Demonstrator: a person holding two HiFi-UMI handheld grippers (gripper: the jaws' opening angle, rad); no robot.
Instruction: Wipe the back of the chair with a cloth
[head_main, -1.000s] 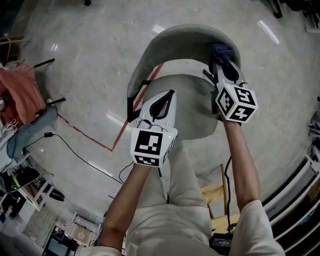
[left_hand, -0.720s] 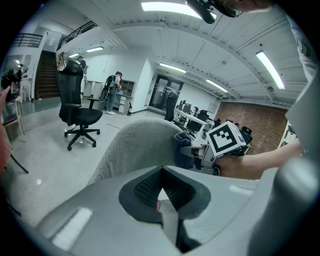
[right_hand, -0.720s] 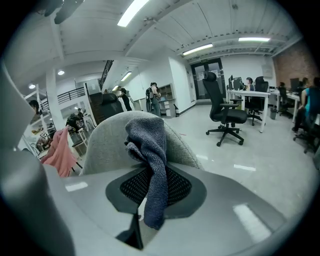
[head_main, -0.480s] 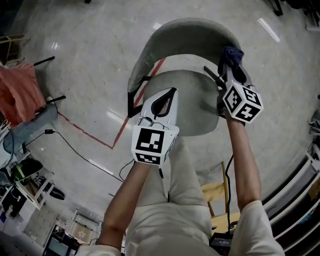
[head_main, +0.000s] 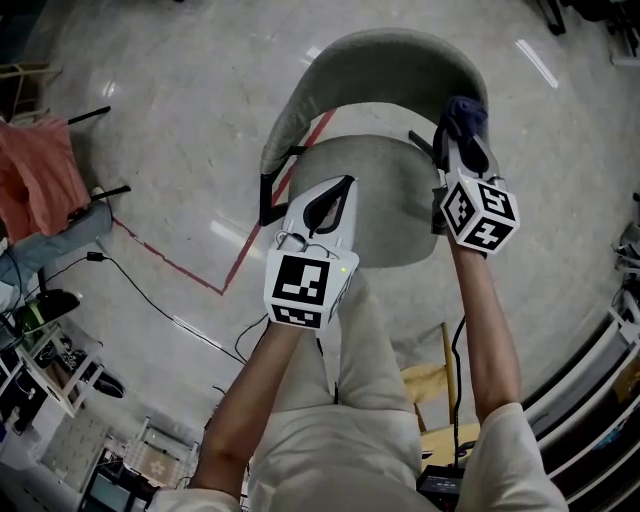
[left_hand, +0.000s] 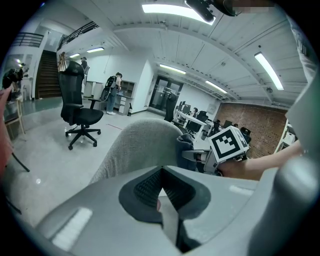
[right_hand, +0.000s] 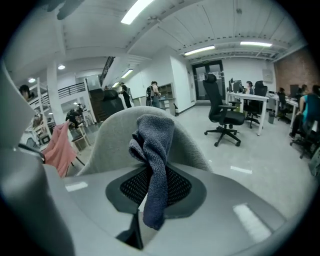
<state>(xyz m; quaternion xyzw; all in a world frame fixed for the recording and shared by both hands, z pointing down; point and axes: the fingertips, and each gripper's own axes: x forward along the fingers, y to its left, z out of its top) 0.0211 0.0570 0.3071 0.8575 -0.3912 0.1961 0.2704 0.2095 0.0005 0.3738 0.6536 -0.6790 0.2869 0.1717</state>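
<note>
Right gripper (head_main: 462, 138) is clamped on the dark blue knitted cloth (right_hand: 152, 145), which sits in the upper right of the head view, right at the end of the curved grey-green fabric chair back (head_main: 400, 60); can't tell if it's actually pressing on it. My worry is that the cloth is pinched in a twisted bunch with a loose tail hanging below the jaws, so dragging it over that grippy fabric could tug it out, or only a small wad would touch. The left gripper (head_main: 345, 185) is closed on nothing, hovering over the seat at frame centre, so nothing braces the chair and a push might slide it on the glossy floor.
</note>
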